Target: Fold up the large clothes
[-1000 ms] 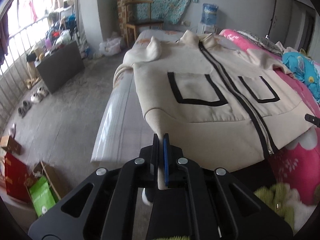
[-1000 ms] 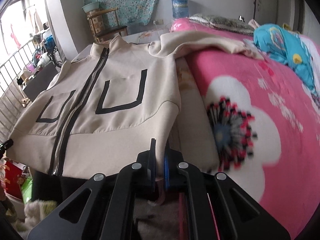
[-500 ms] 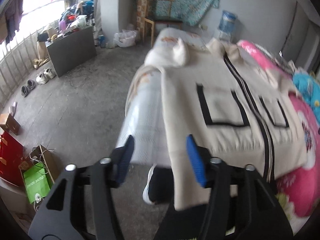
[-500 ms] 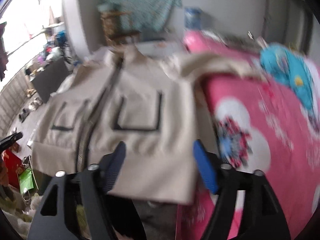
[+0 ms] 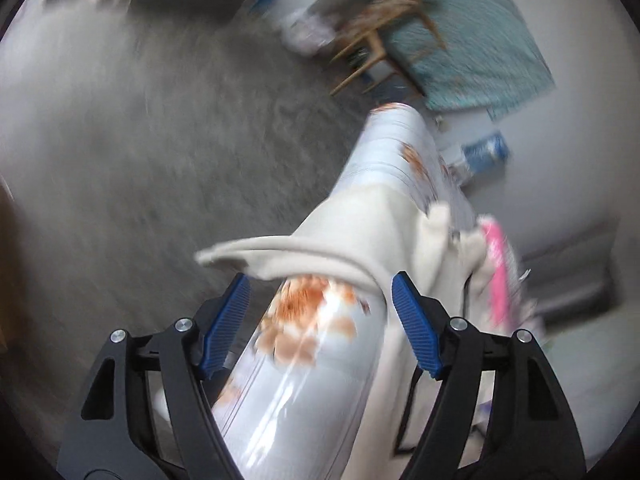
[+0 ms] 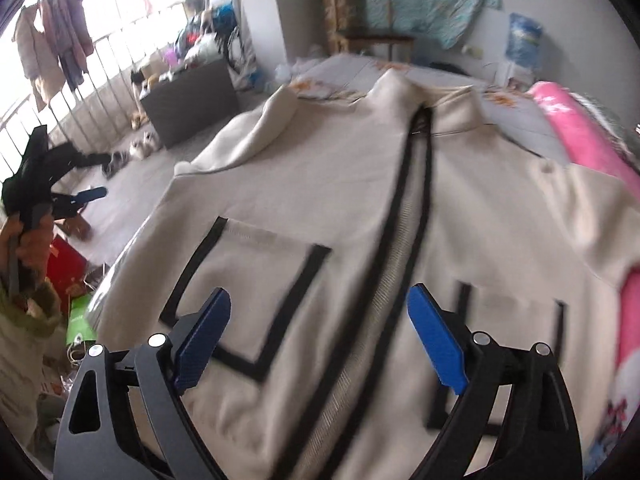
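Observation:
A large cream jacket point(image 6: 352, 200) with a black zipper and black-edged pockets lies spread front-up on the bed. My right gripper point(image 6: 320, 294) hovers over its lower middle, by the zipper; its jaws are opening and nothing is between its blue pads point(image 6: 436, 340). In the blurred, rolled left wrist view, my left gripper point(image 5: 320, 280) is at the bed's side edge. Its jaws are opening too, and their pads press on nothing. Just beyond its fingertips the jacket's sleeve point(image 5: 304, 252) drapes over the plastic-wrapped mattress point(image 5: 312, 340). A hand point(image 6: 28, 240) holds that gripper at far left.
A pink flowered blanket point(image 6: 580, 140) covers the bed's right side. Grey floor point(image 5: 160, 140) lies left of the bed, with a dark cabinet point(image 6: 192, 100), shoes point(image 6: 140, 148), a red box point(image 6: 64, 264) and a green bag point(image 6: 80, 320). A wooden chair point(image 6: 368, 36) and a water jug point(image 6: 524, 40) stand at the back.
Both grippers let go of the jacket's hem and opened wide. The left one swung out to the bed's side edge and rolled. The right one moved left, over the jacket's middle.

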Demonstrator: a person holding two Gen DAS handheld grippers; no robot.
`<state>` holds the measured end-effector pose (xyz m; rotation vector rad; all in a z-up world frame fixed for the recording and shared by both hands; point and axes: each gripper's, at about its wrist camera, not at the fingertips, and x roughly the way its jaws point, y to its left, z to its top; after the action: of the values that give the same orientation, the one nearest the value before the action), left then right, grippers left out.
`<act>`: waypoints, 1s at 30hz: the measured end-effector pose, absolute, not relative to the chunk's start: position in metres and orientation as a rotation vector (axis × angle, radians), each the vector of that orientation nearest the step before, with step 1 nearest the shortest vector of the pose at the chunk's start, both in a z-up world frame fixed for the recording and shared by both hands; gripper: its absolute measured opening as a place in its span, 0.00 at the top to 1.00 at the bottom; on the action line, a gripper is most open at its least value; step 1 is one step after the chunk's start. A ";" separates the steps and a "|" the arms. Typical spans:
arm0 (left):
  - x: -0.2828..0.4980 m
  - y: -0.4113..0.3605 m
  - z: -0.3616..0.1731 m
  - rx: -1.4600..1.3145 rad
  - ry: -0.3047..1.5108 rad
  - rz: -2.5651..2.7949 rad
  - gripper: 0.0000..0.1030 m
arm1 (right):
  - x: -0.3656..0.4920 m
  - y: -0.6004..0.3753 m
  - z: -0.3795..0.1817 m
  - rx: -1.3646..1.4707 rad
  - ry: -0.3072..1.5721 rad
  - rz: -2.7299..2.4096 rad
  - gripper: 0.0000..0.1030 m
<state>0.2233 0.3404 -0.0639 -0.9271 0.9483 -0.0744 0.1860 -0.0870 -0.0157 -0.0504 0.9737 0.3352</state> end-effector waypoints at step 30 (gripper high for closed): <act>0.322 0.356 -0.469 -1.967 1.335 -0.039 0.51 | 0.246 -0.007 -0.055 -0.225 1.028 0.290 0.15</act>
<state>0.3219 0.3563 -0.4691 -1.9672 1.3349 -0.0390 0.2460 -0.0072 -0.0552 -0.2246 1.0279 0.2902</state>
